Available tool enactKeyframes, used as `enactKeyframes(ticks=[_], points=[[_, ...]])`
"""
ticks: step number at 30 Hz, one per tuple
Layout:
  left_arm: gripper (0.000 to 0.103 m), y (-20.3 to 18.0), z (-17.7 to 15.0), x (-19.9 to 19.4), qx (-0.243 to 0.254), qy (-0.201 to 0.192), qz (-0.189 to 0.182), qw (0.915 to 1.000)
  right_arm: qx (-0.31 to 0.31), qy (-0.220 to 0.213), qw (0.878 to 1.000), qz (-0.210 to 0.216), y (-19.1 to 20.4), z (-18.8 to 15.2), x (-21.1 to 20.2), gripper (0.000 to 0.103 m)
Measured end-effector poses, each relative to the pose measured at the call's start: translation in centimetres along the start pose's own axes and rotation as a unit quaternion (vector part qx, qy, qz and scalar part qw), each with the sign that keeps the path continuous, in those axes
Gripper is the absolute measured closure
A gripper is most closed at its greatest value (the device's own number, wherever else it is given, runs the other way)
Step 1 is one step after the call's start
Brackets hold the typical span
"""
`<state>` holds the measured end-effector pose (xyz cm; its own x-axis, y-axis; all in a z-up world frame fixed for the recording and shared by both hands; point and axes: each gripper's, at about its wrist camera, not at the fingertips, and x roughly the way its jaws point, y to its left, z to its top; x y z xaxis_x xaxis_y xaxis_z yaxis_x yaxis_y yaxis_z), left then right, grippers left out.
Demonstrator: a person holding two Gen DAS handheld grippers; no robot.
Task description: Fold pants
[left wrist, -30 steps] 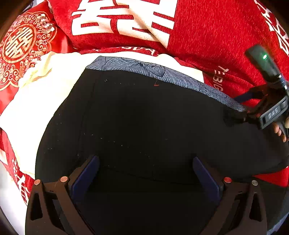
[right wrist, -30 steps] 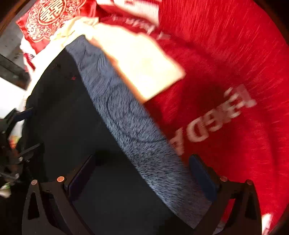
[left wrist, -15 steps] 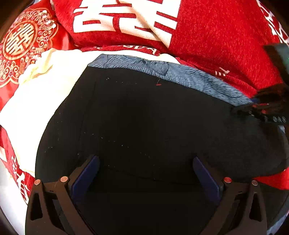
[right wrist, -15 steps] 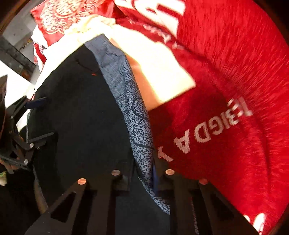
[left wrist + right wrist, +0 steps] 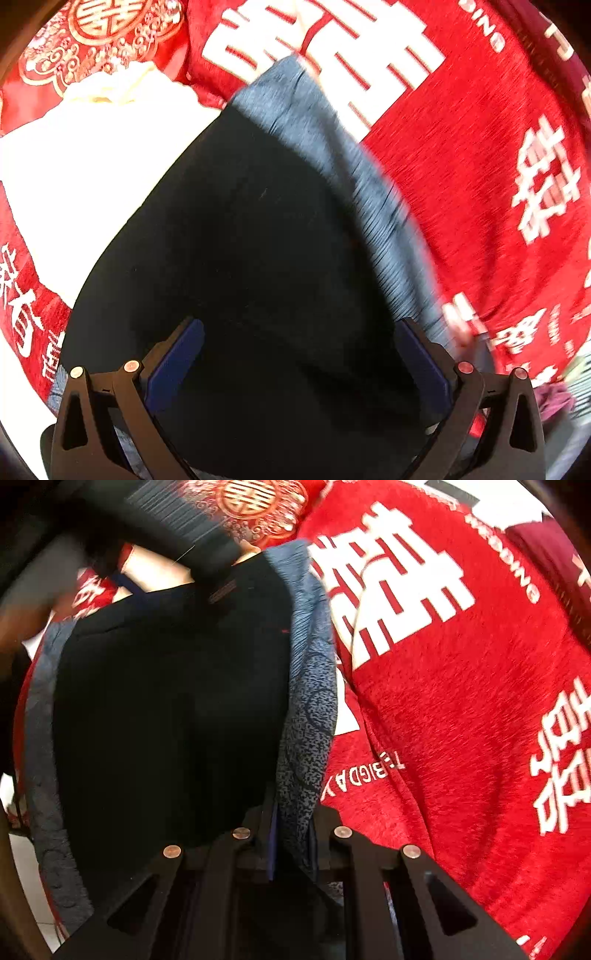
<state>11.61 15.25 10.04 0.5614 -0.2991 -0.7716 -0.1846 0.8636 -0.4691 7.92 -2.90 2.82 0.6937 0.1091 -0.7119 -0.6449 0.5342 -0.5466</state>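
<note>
Black pants [image 5: 258, 240] with a grey patterned band [image 5: 314, 122] lie on a white cloth over a red bed. My left gripper [image 5: 299, 328] hangs over their near end, its blue pads wide apart with black fabric between them and no squeeze showing. In the right wrist view the pants [image 5: 166, 701] hang dark at the left. My right gripper [image 5: 293, 812] has its jaws closing, with the pads pressed on the grey band [image 5: 310, 701]. The left gripper shows blurred at the top of that view, with one of its fingers [image 5: 221, 589] at the pants' far edge.
A red blanket [image 5: 461, 147] with large white characters covers the bed to the right. The white cloth [image 5: 92, 155] spreads left of the pants, with a red embroidered pillow [image 5: 99, 33] behind it. A purple cloth [image 5: 554, 402] lies at the lower right. Pale floor [image 5: 26, 867] shows beyond the bed's edge.
My right gripper went from wide open to shut on the grey band and carried it up and across. The left gripper rose and rolled, so the pants now slant in its view.
</note>
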Motion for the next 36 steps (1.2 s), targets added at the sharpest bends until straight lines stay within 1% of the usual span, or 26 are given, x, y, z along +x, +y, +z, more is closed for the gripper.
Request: enactKeyframes(ticks=[2,4,6,7,8,9,10,11,12,13,15,18,20,22,24,25,27,29,30,32,34,36], points=[[0.000,-0.4,0.6,-1.1,-0.008,-0.014,-0.011,0.9998,0.015,-0.006,1.000,-0.009,1.1,-0.5,-0.6,0.089],[0.000,-1.0,1.9,-1.1,-0.022,-0.016,0.010,0.9996,0.018,-0.009,1.000,-0.023,1.6,-0.5,-0.8,0.089],[0.000,-1.2,3.4,0.3,-0.042,-0.001,0.057,0.9975,0.018,-0.012,0.999,-0.032,1.9,-0.4,-1.3,0.089],[0.000,-1.3,3.9,1.3,-0.056,0.011,0.071,0.9959,0.016,-0.012,0.999,-0.037,2.3,-0.2,-1.8,0.089],[0.000,-1.2,4.4,2.2,-0.070,0.022,0.074,0.9945,0.014,-0.012,0.999,-0.038,2.2,-0.2,-1.9,0.089],[0.000,-1.1,5.0,3.1,-0.087,0.031,0.069,0.9933,0.017,-0.012,0.999,-0.034,1.8,-0.1,-1.7,0.089],[0.011,-1.1,5.2,3.5,-0.093,0.033,0.056,0.9935,0.022,-0.013,0.999,-0.034,1.7,-0.1,-2.0,0.089],[0.061,-1.5,5.3,3.9,-0.093,0.037,0.047,0.9939,0.026,-0.014,0.999,-0.033,1.8,-0.1,-2.2,0.089],[0.078,-1.7,5.3,4.5,-0.082,0.057,0.064,0.9930,0.030,-0.014,0.999,-0.032,1.8,0.0,-2.4,0.089],[0.084,-1.8,5.0,4.6,-0.078,0.061,0.070,0.9926,0.039,-0.016,0.999,-0.030,1.5,0.0,-2.6,0.089],[0.084,-1.9,4.0,3.0,-0.075,0.031,0.060,0.9949,0.052,-0.019,0.998,-0.024,1.2,0.0,-3.3,0.089],[0.084,-0.9,1.2,-0.9,-0.064,-0.010,0.048,0.9967,0.068,-0.028,0.997,-0.024,0.9,-0.2,-4.6,0.090],[0.084,-0.2,-0.6,-2.7,-0.064,-0.023,0.035,0.9971,0.073,-0.037,0.996,-0.032,0.8,-0.5,-6.0,0.090],[0.084,1.6,-2.9,-4.5,-0.064,-0.030,0.017,0.9974,0.079,-0.048,0.995,-0.033,1.0,-0.8,-7.7,0.090],[0.084,4.0,-5.1,-5.1,-0.070,-0.027,-0.001,0.9972,0.070,-0.052,0.996,-0.033,2.5,-1.2,-9.0,0.090],[0.084,4.3,-5.5,-4.7,-0.075,-0.020,-0.002,0.9970,0.062,-0.052,0.996,-0.036,3.4,-1.4,-9.2,0.090],[0.084,6.4,-7.2,-3.6,-0.085,-0.001,0.005,0.9964,0.039,-0.042,0.998,-0.037,6.0,-1.8,-8.9,0.090],[0.084,8.2,-8.4,-2.6,-0.101,0.015,0.009,0.9948,0.022,-0.025,0.999,-0.023,9.0,-2.4,-7.5,0.090],[0.083,9.5,-9.1,-2.0,-0.115,0.028,0.006,0.9930,0.015,-0.019,0.999,-0.022,10.2,-2.7,-7.1,0.090],[0.081,11.0,-10.4,-1.6,-0.124,0.039,-0.002,0.9916,-0.016,0.003,1.000,-0.016,13.2,-3.3,-5.4,0.090],[0.081,12.2,-11.5,-2.1,-0.126,0.045,-0.015,0.9910,-0.026,0.020,0.999,-0.013,14.8,-3.9,-4.3,0.090],[0.081,12.7,-11.7,-2.9,-0.124,0.044,-0.021,0.9911,-0.022,0.028,0.999,-0.012,15.5,-4.2,-3.8,0.090]])
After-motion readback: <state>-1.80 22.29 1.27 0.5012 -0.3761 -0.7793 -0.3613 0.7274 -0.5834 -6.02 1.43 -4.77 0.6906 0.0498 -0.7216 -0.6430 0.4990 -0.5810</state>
